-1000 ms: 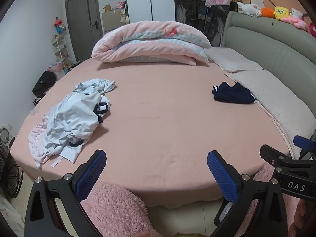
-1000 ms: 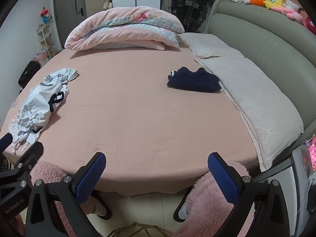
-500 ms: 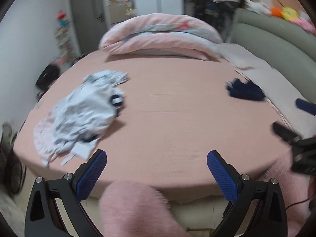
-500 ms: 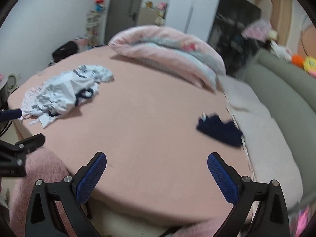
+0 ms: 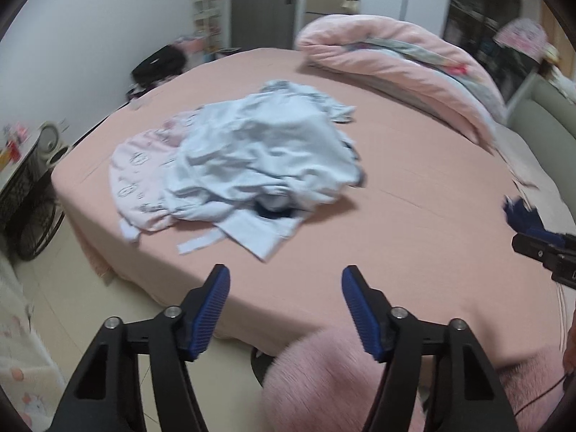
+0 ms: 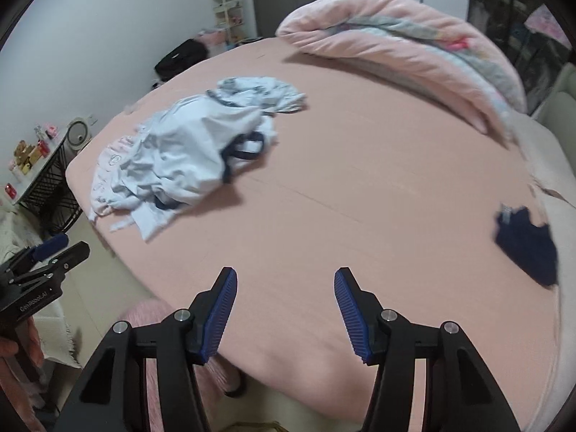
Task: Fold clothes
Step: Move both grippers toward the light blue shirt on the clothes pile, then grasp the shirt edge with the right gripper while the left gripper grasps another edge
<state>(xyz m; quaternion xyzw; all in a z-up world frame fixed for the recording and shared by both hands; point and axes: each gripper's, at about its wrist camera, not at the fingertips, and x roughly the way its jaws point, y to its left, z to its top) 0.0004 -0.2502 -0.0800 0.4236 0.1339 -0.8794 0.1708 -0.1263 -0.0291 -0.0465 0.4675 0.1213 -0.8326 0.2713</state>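
Hand-held gripper ×2, closing, empty | clothes pile ×1 | dark garment ×1

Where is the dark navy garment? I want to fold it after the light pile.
In the right wrist view, the dark navy garment lies alone at the bed's right edge beside the pale pillow, far from the light pile.

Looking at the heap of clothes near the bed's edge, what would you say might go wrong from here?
1. The light blue garment lies tangled over the pink garment, so one pinch may lift both.
2. A loose strip lies close to the bed edge; tugging could drag clothes onto the floor.
3. The left gripper and right gripper are closing on nothing, which could leave too narrow an opening to catch the fabric.
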